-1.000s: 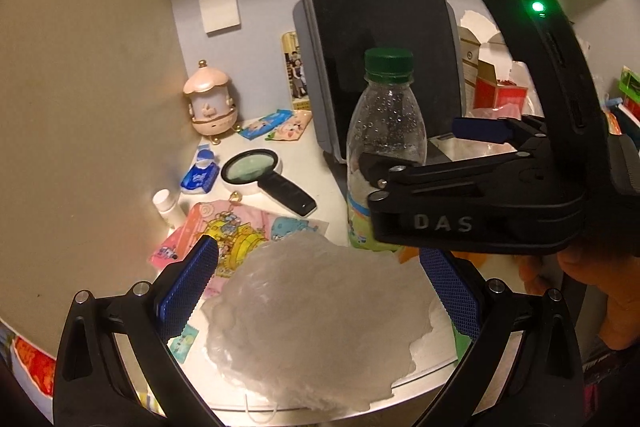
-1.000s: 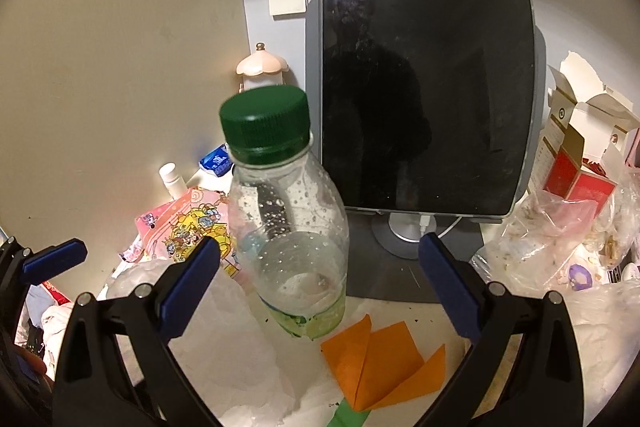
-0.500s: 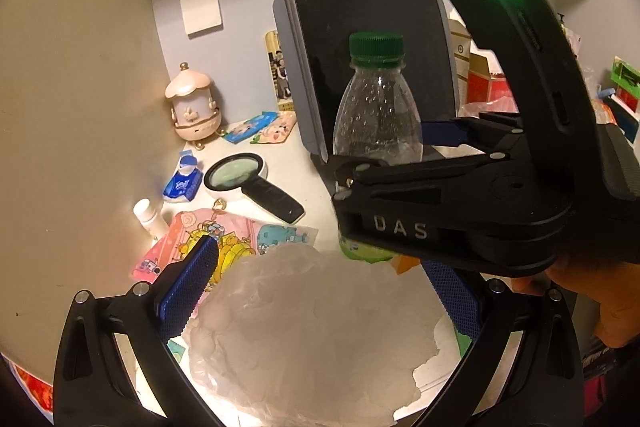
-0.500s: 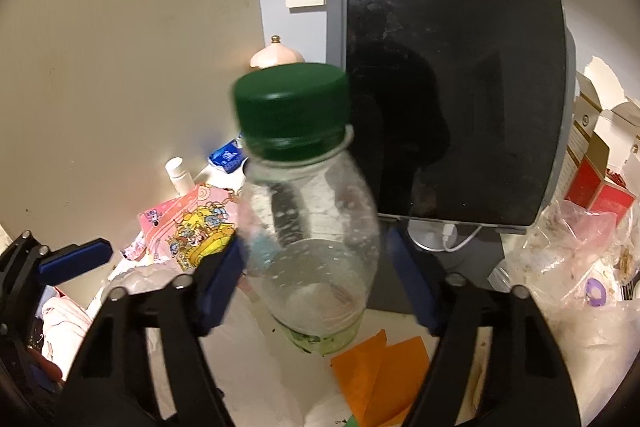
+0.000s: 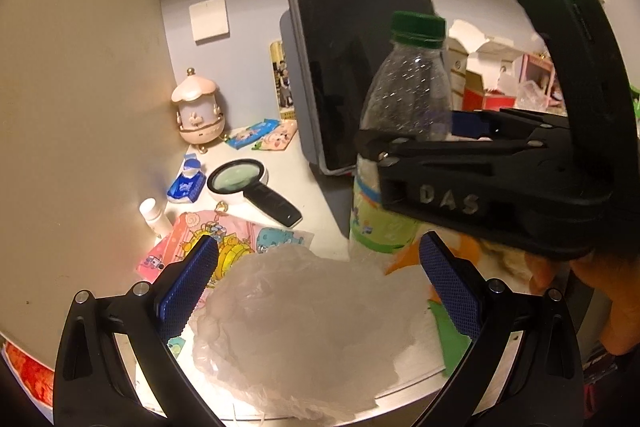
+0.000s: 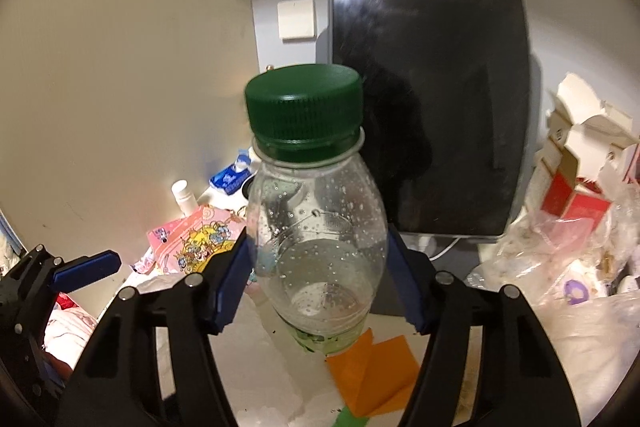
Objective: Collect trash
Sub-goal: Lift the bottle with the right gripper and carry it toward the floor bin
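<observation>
While the right gripper [image 6: 318, 283] clamps its blue pads against both sides of the clear bottle [image 6: 316, 227], the green-capped bottle stands upright between them, its base just above the orange paper [image 6: 370, 371] on the white desk [image 5: 304, 171]. The dark tablet [image 6: 428, 83] rises close behind, and torn boxes [image 6: 576, 155] and plastic wrap crowd the right edge, so little free room remains there. The left gripper [image 5: 316, 283] hovers with jaws spread wide and holding nothing over a crumpled plastic bag [image 5: 304, 323] at the desk's front edge. A magnifying glass [image 5: 248, 187] lies near the left wall.
</observation>
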Motion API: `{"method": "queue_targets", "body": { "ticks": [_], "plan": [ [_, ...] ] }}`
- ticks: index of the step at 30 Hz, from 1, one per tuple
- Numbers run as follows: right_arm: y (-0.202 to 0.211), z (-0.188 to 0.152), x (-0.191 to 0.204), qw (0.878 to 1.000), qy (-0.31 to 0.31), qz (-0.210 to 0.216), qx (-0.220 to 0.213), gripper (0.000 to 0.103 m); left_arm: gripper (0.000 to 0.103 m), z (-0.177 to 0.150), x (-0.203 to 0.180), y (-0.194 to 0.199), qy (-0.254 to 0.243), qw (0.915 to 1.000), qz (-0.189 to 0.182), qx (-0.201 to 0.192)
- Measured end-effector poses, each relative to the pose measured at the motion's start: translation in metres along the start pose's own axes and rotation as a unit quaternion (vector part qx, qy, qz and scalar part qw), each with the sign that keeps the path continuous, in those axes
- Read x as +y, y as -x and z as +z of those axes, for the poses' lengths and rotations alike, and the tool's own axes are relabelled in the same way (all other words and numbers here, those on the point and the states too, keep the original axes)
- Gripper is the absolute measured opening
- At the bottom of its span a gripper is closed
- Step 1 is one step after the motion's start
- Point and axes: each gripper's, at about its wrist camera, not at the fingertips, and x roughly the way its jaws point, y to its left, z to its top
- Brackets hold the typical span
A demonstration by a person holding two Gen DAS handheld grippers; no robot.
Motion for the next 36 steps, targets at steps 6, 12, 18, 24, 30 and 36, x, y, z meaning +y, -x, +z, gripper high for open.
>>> {"method": "queue_targets", "body": {
  "ticks": [6,12,18,24,30,36],
  "plan": [
    [0.046,0.004,-0.008,0.999,-0.009,-0.024,-0.025,0.061,0.098,0.001,-0.009,0.032,-0.001,0.9998,-0.012,-0.016],
    [0.099,-0.007,-0.004,0.998,-0.015,-0.041,-0.037,0.061,0.098,-0.010,-0.025,0.066,-0.012,0.9991,-0.029,-0.027],
    [0.148,-0.035,0.013,0.998,-0.023,-0.049,-0.036,0.061,0.098,-0.038,-0.037,0.111,-0.024,0.9982,-0.047,-0.029],
    [0.190,-0.077,0.050,0.998,-0.033,-0.048,-0.023,0.061,0.098,-0.080,-0.035,0.160,-0.037,0.9974,-0.057,-0.023],
    [0.230,-0.124,0.090,0.998,-0.043,-0.048,-0.006,0.061,0.098,-0.139,-0.021,0.208,-0.045,0.9966,-0.069,-0.003],
    [0.248,-0.173,0.125,0.997,-0.058,-0.050,0.026,0.061,0.098,-0.196,-0.009,0.235,-0.058,0.9949,-0.080,0.020]
  ]
}}
